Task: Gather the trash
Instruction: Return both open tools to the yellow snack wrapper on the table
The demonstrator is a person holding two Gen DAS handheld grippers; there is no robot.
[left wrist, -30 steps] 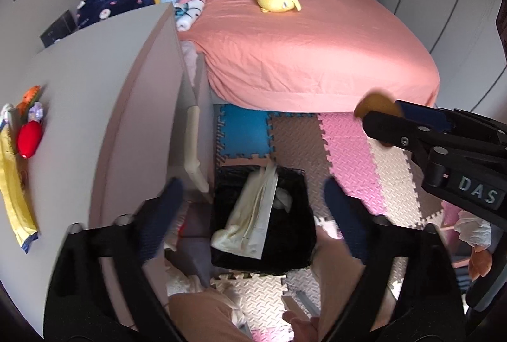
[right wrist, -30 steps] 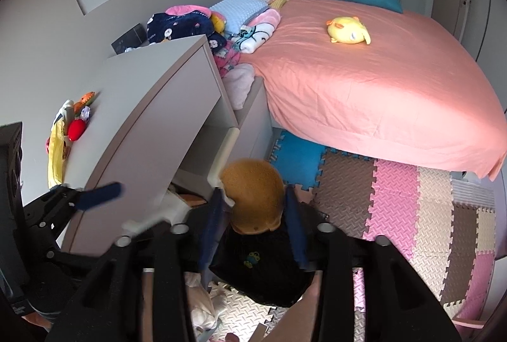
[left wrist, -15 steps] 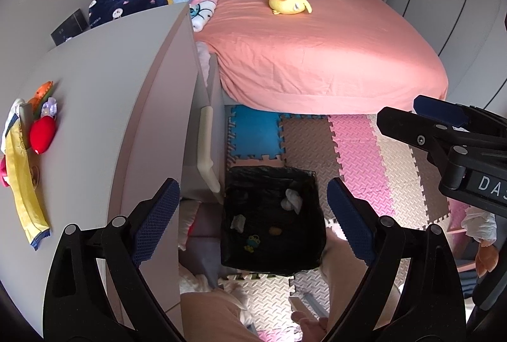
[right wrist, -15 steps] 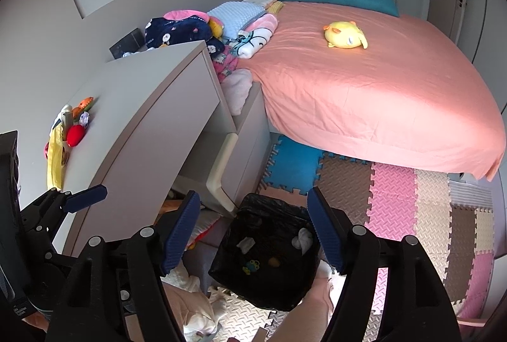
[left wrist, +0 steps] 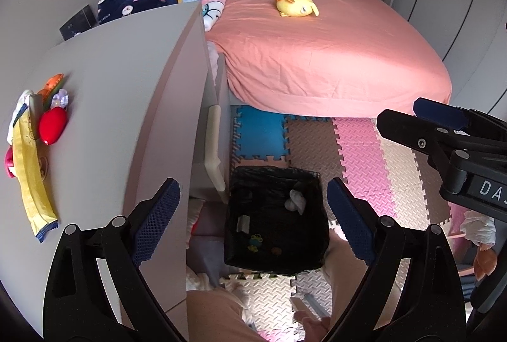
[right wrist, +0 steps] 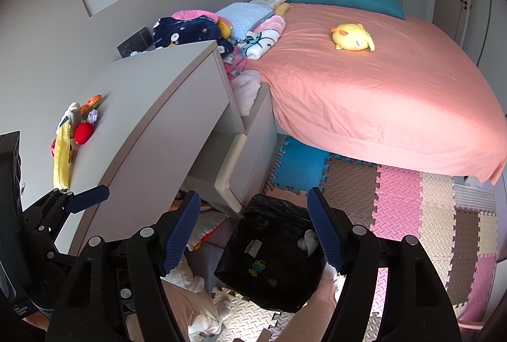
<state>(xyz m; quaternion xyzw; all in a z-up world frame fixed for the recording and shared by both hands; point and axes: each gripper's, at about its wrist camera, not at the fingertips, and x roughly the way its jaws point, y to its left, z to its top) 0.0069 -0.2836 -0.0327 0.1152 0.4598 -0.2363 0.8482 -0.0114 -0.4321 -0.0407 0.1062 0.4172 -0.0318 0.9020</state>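
Brown trash (right wrist: pixel 272 281) now in bin (right wrist: pixel 279 205)

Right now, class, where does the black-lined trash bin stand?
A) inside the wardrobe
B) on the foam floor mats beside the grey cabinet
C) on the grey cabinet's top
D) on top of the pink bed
B: the trash bin sits on the foam floor mats, next to the grey cabinet, below both open grippers.

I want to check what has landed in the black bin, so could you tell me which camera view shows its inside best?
The left wrist view: it looks almost straight down into the black bin, showing crumpled white tissue and small scraps on the liner. The right wrist view shows the same bin more obliquely, its right edge partly behind a gripper finger.
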